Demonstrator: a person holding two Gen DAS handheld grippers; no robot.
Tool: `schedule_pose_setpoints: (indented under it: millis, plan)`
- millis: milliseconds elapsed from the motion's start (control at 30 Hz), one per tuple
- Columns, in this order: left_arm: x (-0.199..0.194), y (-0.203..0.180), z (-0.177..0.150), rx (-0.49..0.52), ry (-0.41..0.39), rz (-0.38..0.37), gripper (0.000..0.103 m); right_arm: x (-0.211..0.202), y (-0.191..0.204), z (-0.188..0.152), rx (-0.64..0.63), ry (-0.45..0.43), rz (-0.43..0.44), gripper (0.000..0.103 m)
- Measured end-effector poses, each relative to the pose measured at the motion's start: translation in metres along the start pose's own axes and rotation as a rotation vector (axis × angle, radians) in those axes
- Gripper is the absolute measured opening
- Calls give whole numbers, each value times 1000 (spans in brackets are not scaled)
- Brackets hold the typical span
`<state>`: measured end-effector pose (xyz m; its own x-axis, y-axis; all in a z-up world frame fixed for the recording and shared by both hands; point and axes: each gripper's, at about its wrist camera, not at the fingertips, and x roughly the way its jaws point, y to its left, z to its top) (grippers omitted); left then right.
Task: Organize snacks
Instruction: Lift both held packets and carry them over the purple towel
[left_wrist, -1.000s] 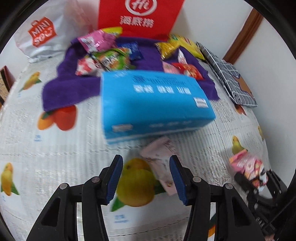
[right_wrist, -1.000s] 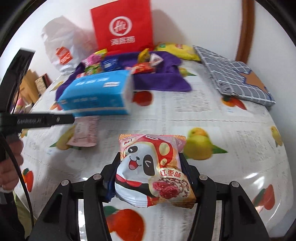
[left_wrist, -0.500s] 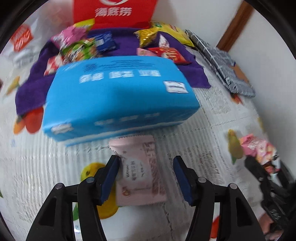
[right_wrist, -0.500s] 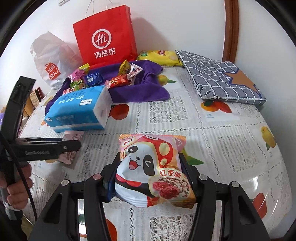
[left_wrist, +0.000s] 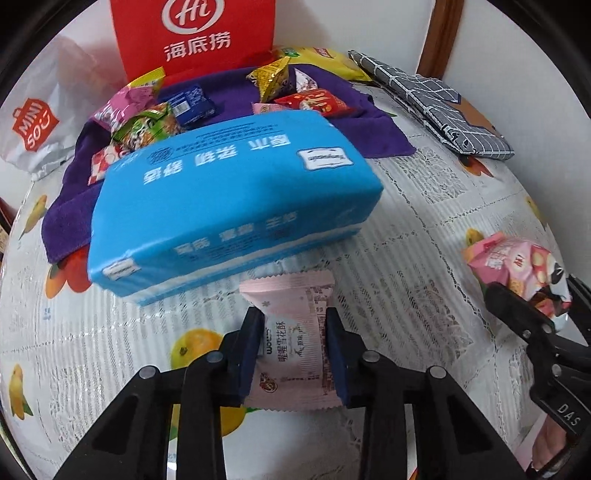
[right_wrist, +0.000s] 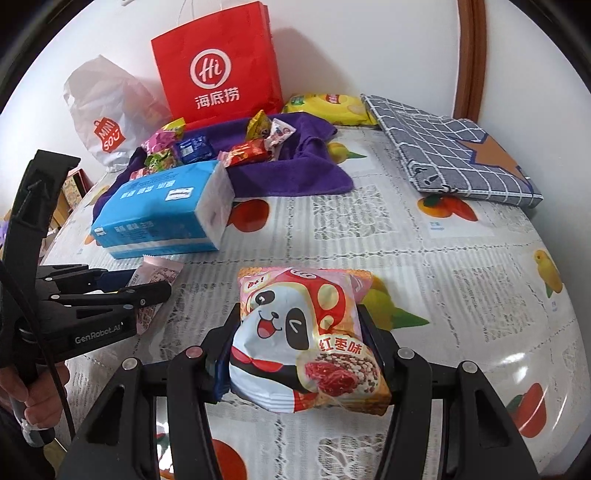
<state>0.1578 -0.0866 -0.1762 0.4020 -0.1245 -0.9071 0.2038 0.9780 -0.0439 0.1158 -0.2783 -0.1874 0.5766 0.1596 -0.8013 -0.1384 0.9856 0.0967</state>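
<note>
The left tool (left_wrist: 293, 347) is closing on the pink packet (left_wrist: 291, 332) between its jaws, while the right tool (right_wrist: 295, 354) grips the panda snack bag (right_wrist: 303, 339).

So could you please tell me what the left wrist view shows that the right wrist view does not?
Only the left wrist view shows the printed face of the pink snack packet, with the left gripper closing on it. Only the right wrist view shows the panda bag's front, and a hand. Both share the blue tissue pack, purple cloth and red bag.
</note>
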Motion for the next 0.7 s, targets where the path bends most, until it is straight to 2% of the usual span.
schedule_pose_setpoints:
  millis: [267,700]
  plan:
    - [-5,23,-8,-68,16,-18,32,9,20,-1,-19,26,9,56]
    - [-17,62,-31,-135,-2,53,35,23,36,-13,-24,74,-2,56]
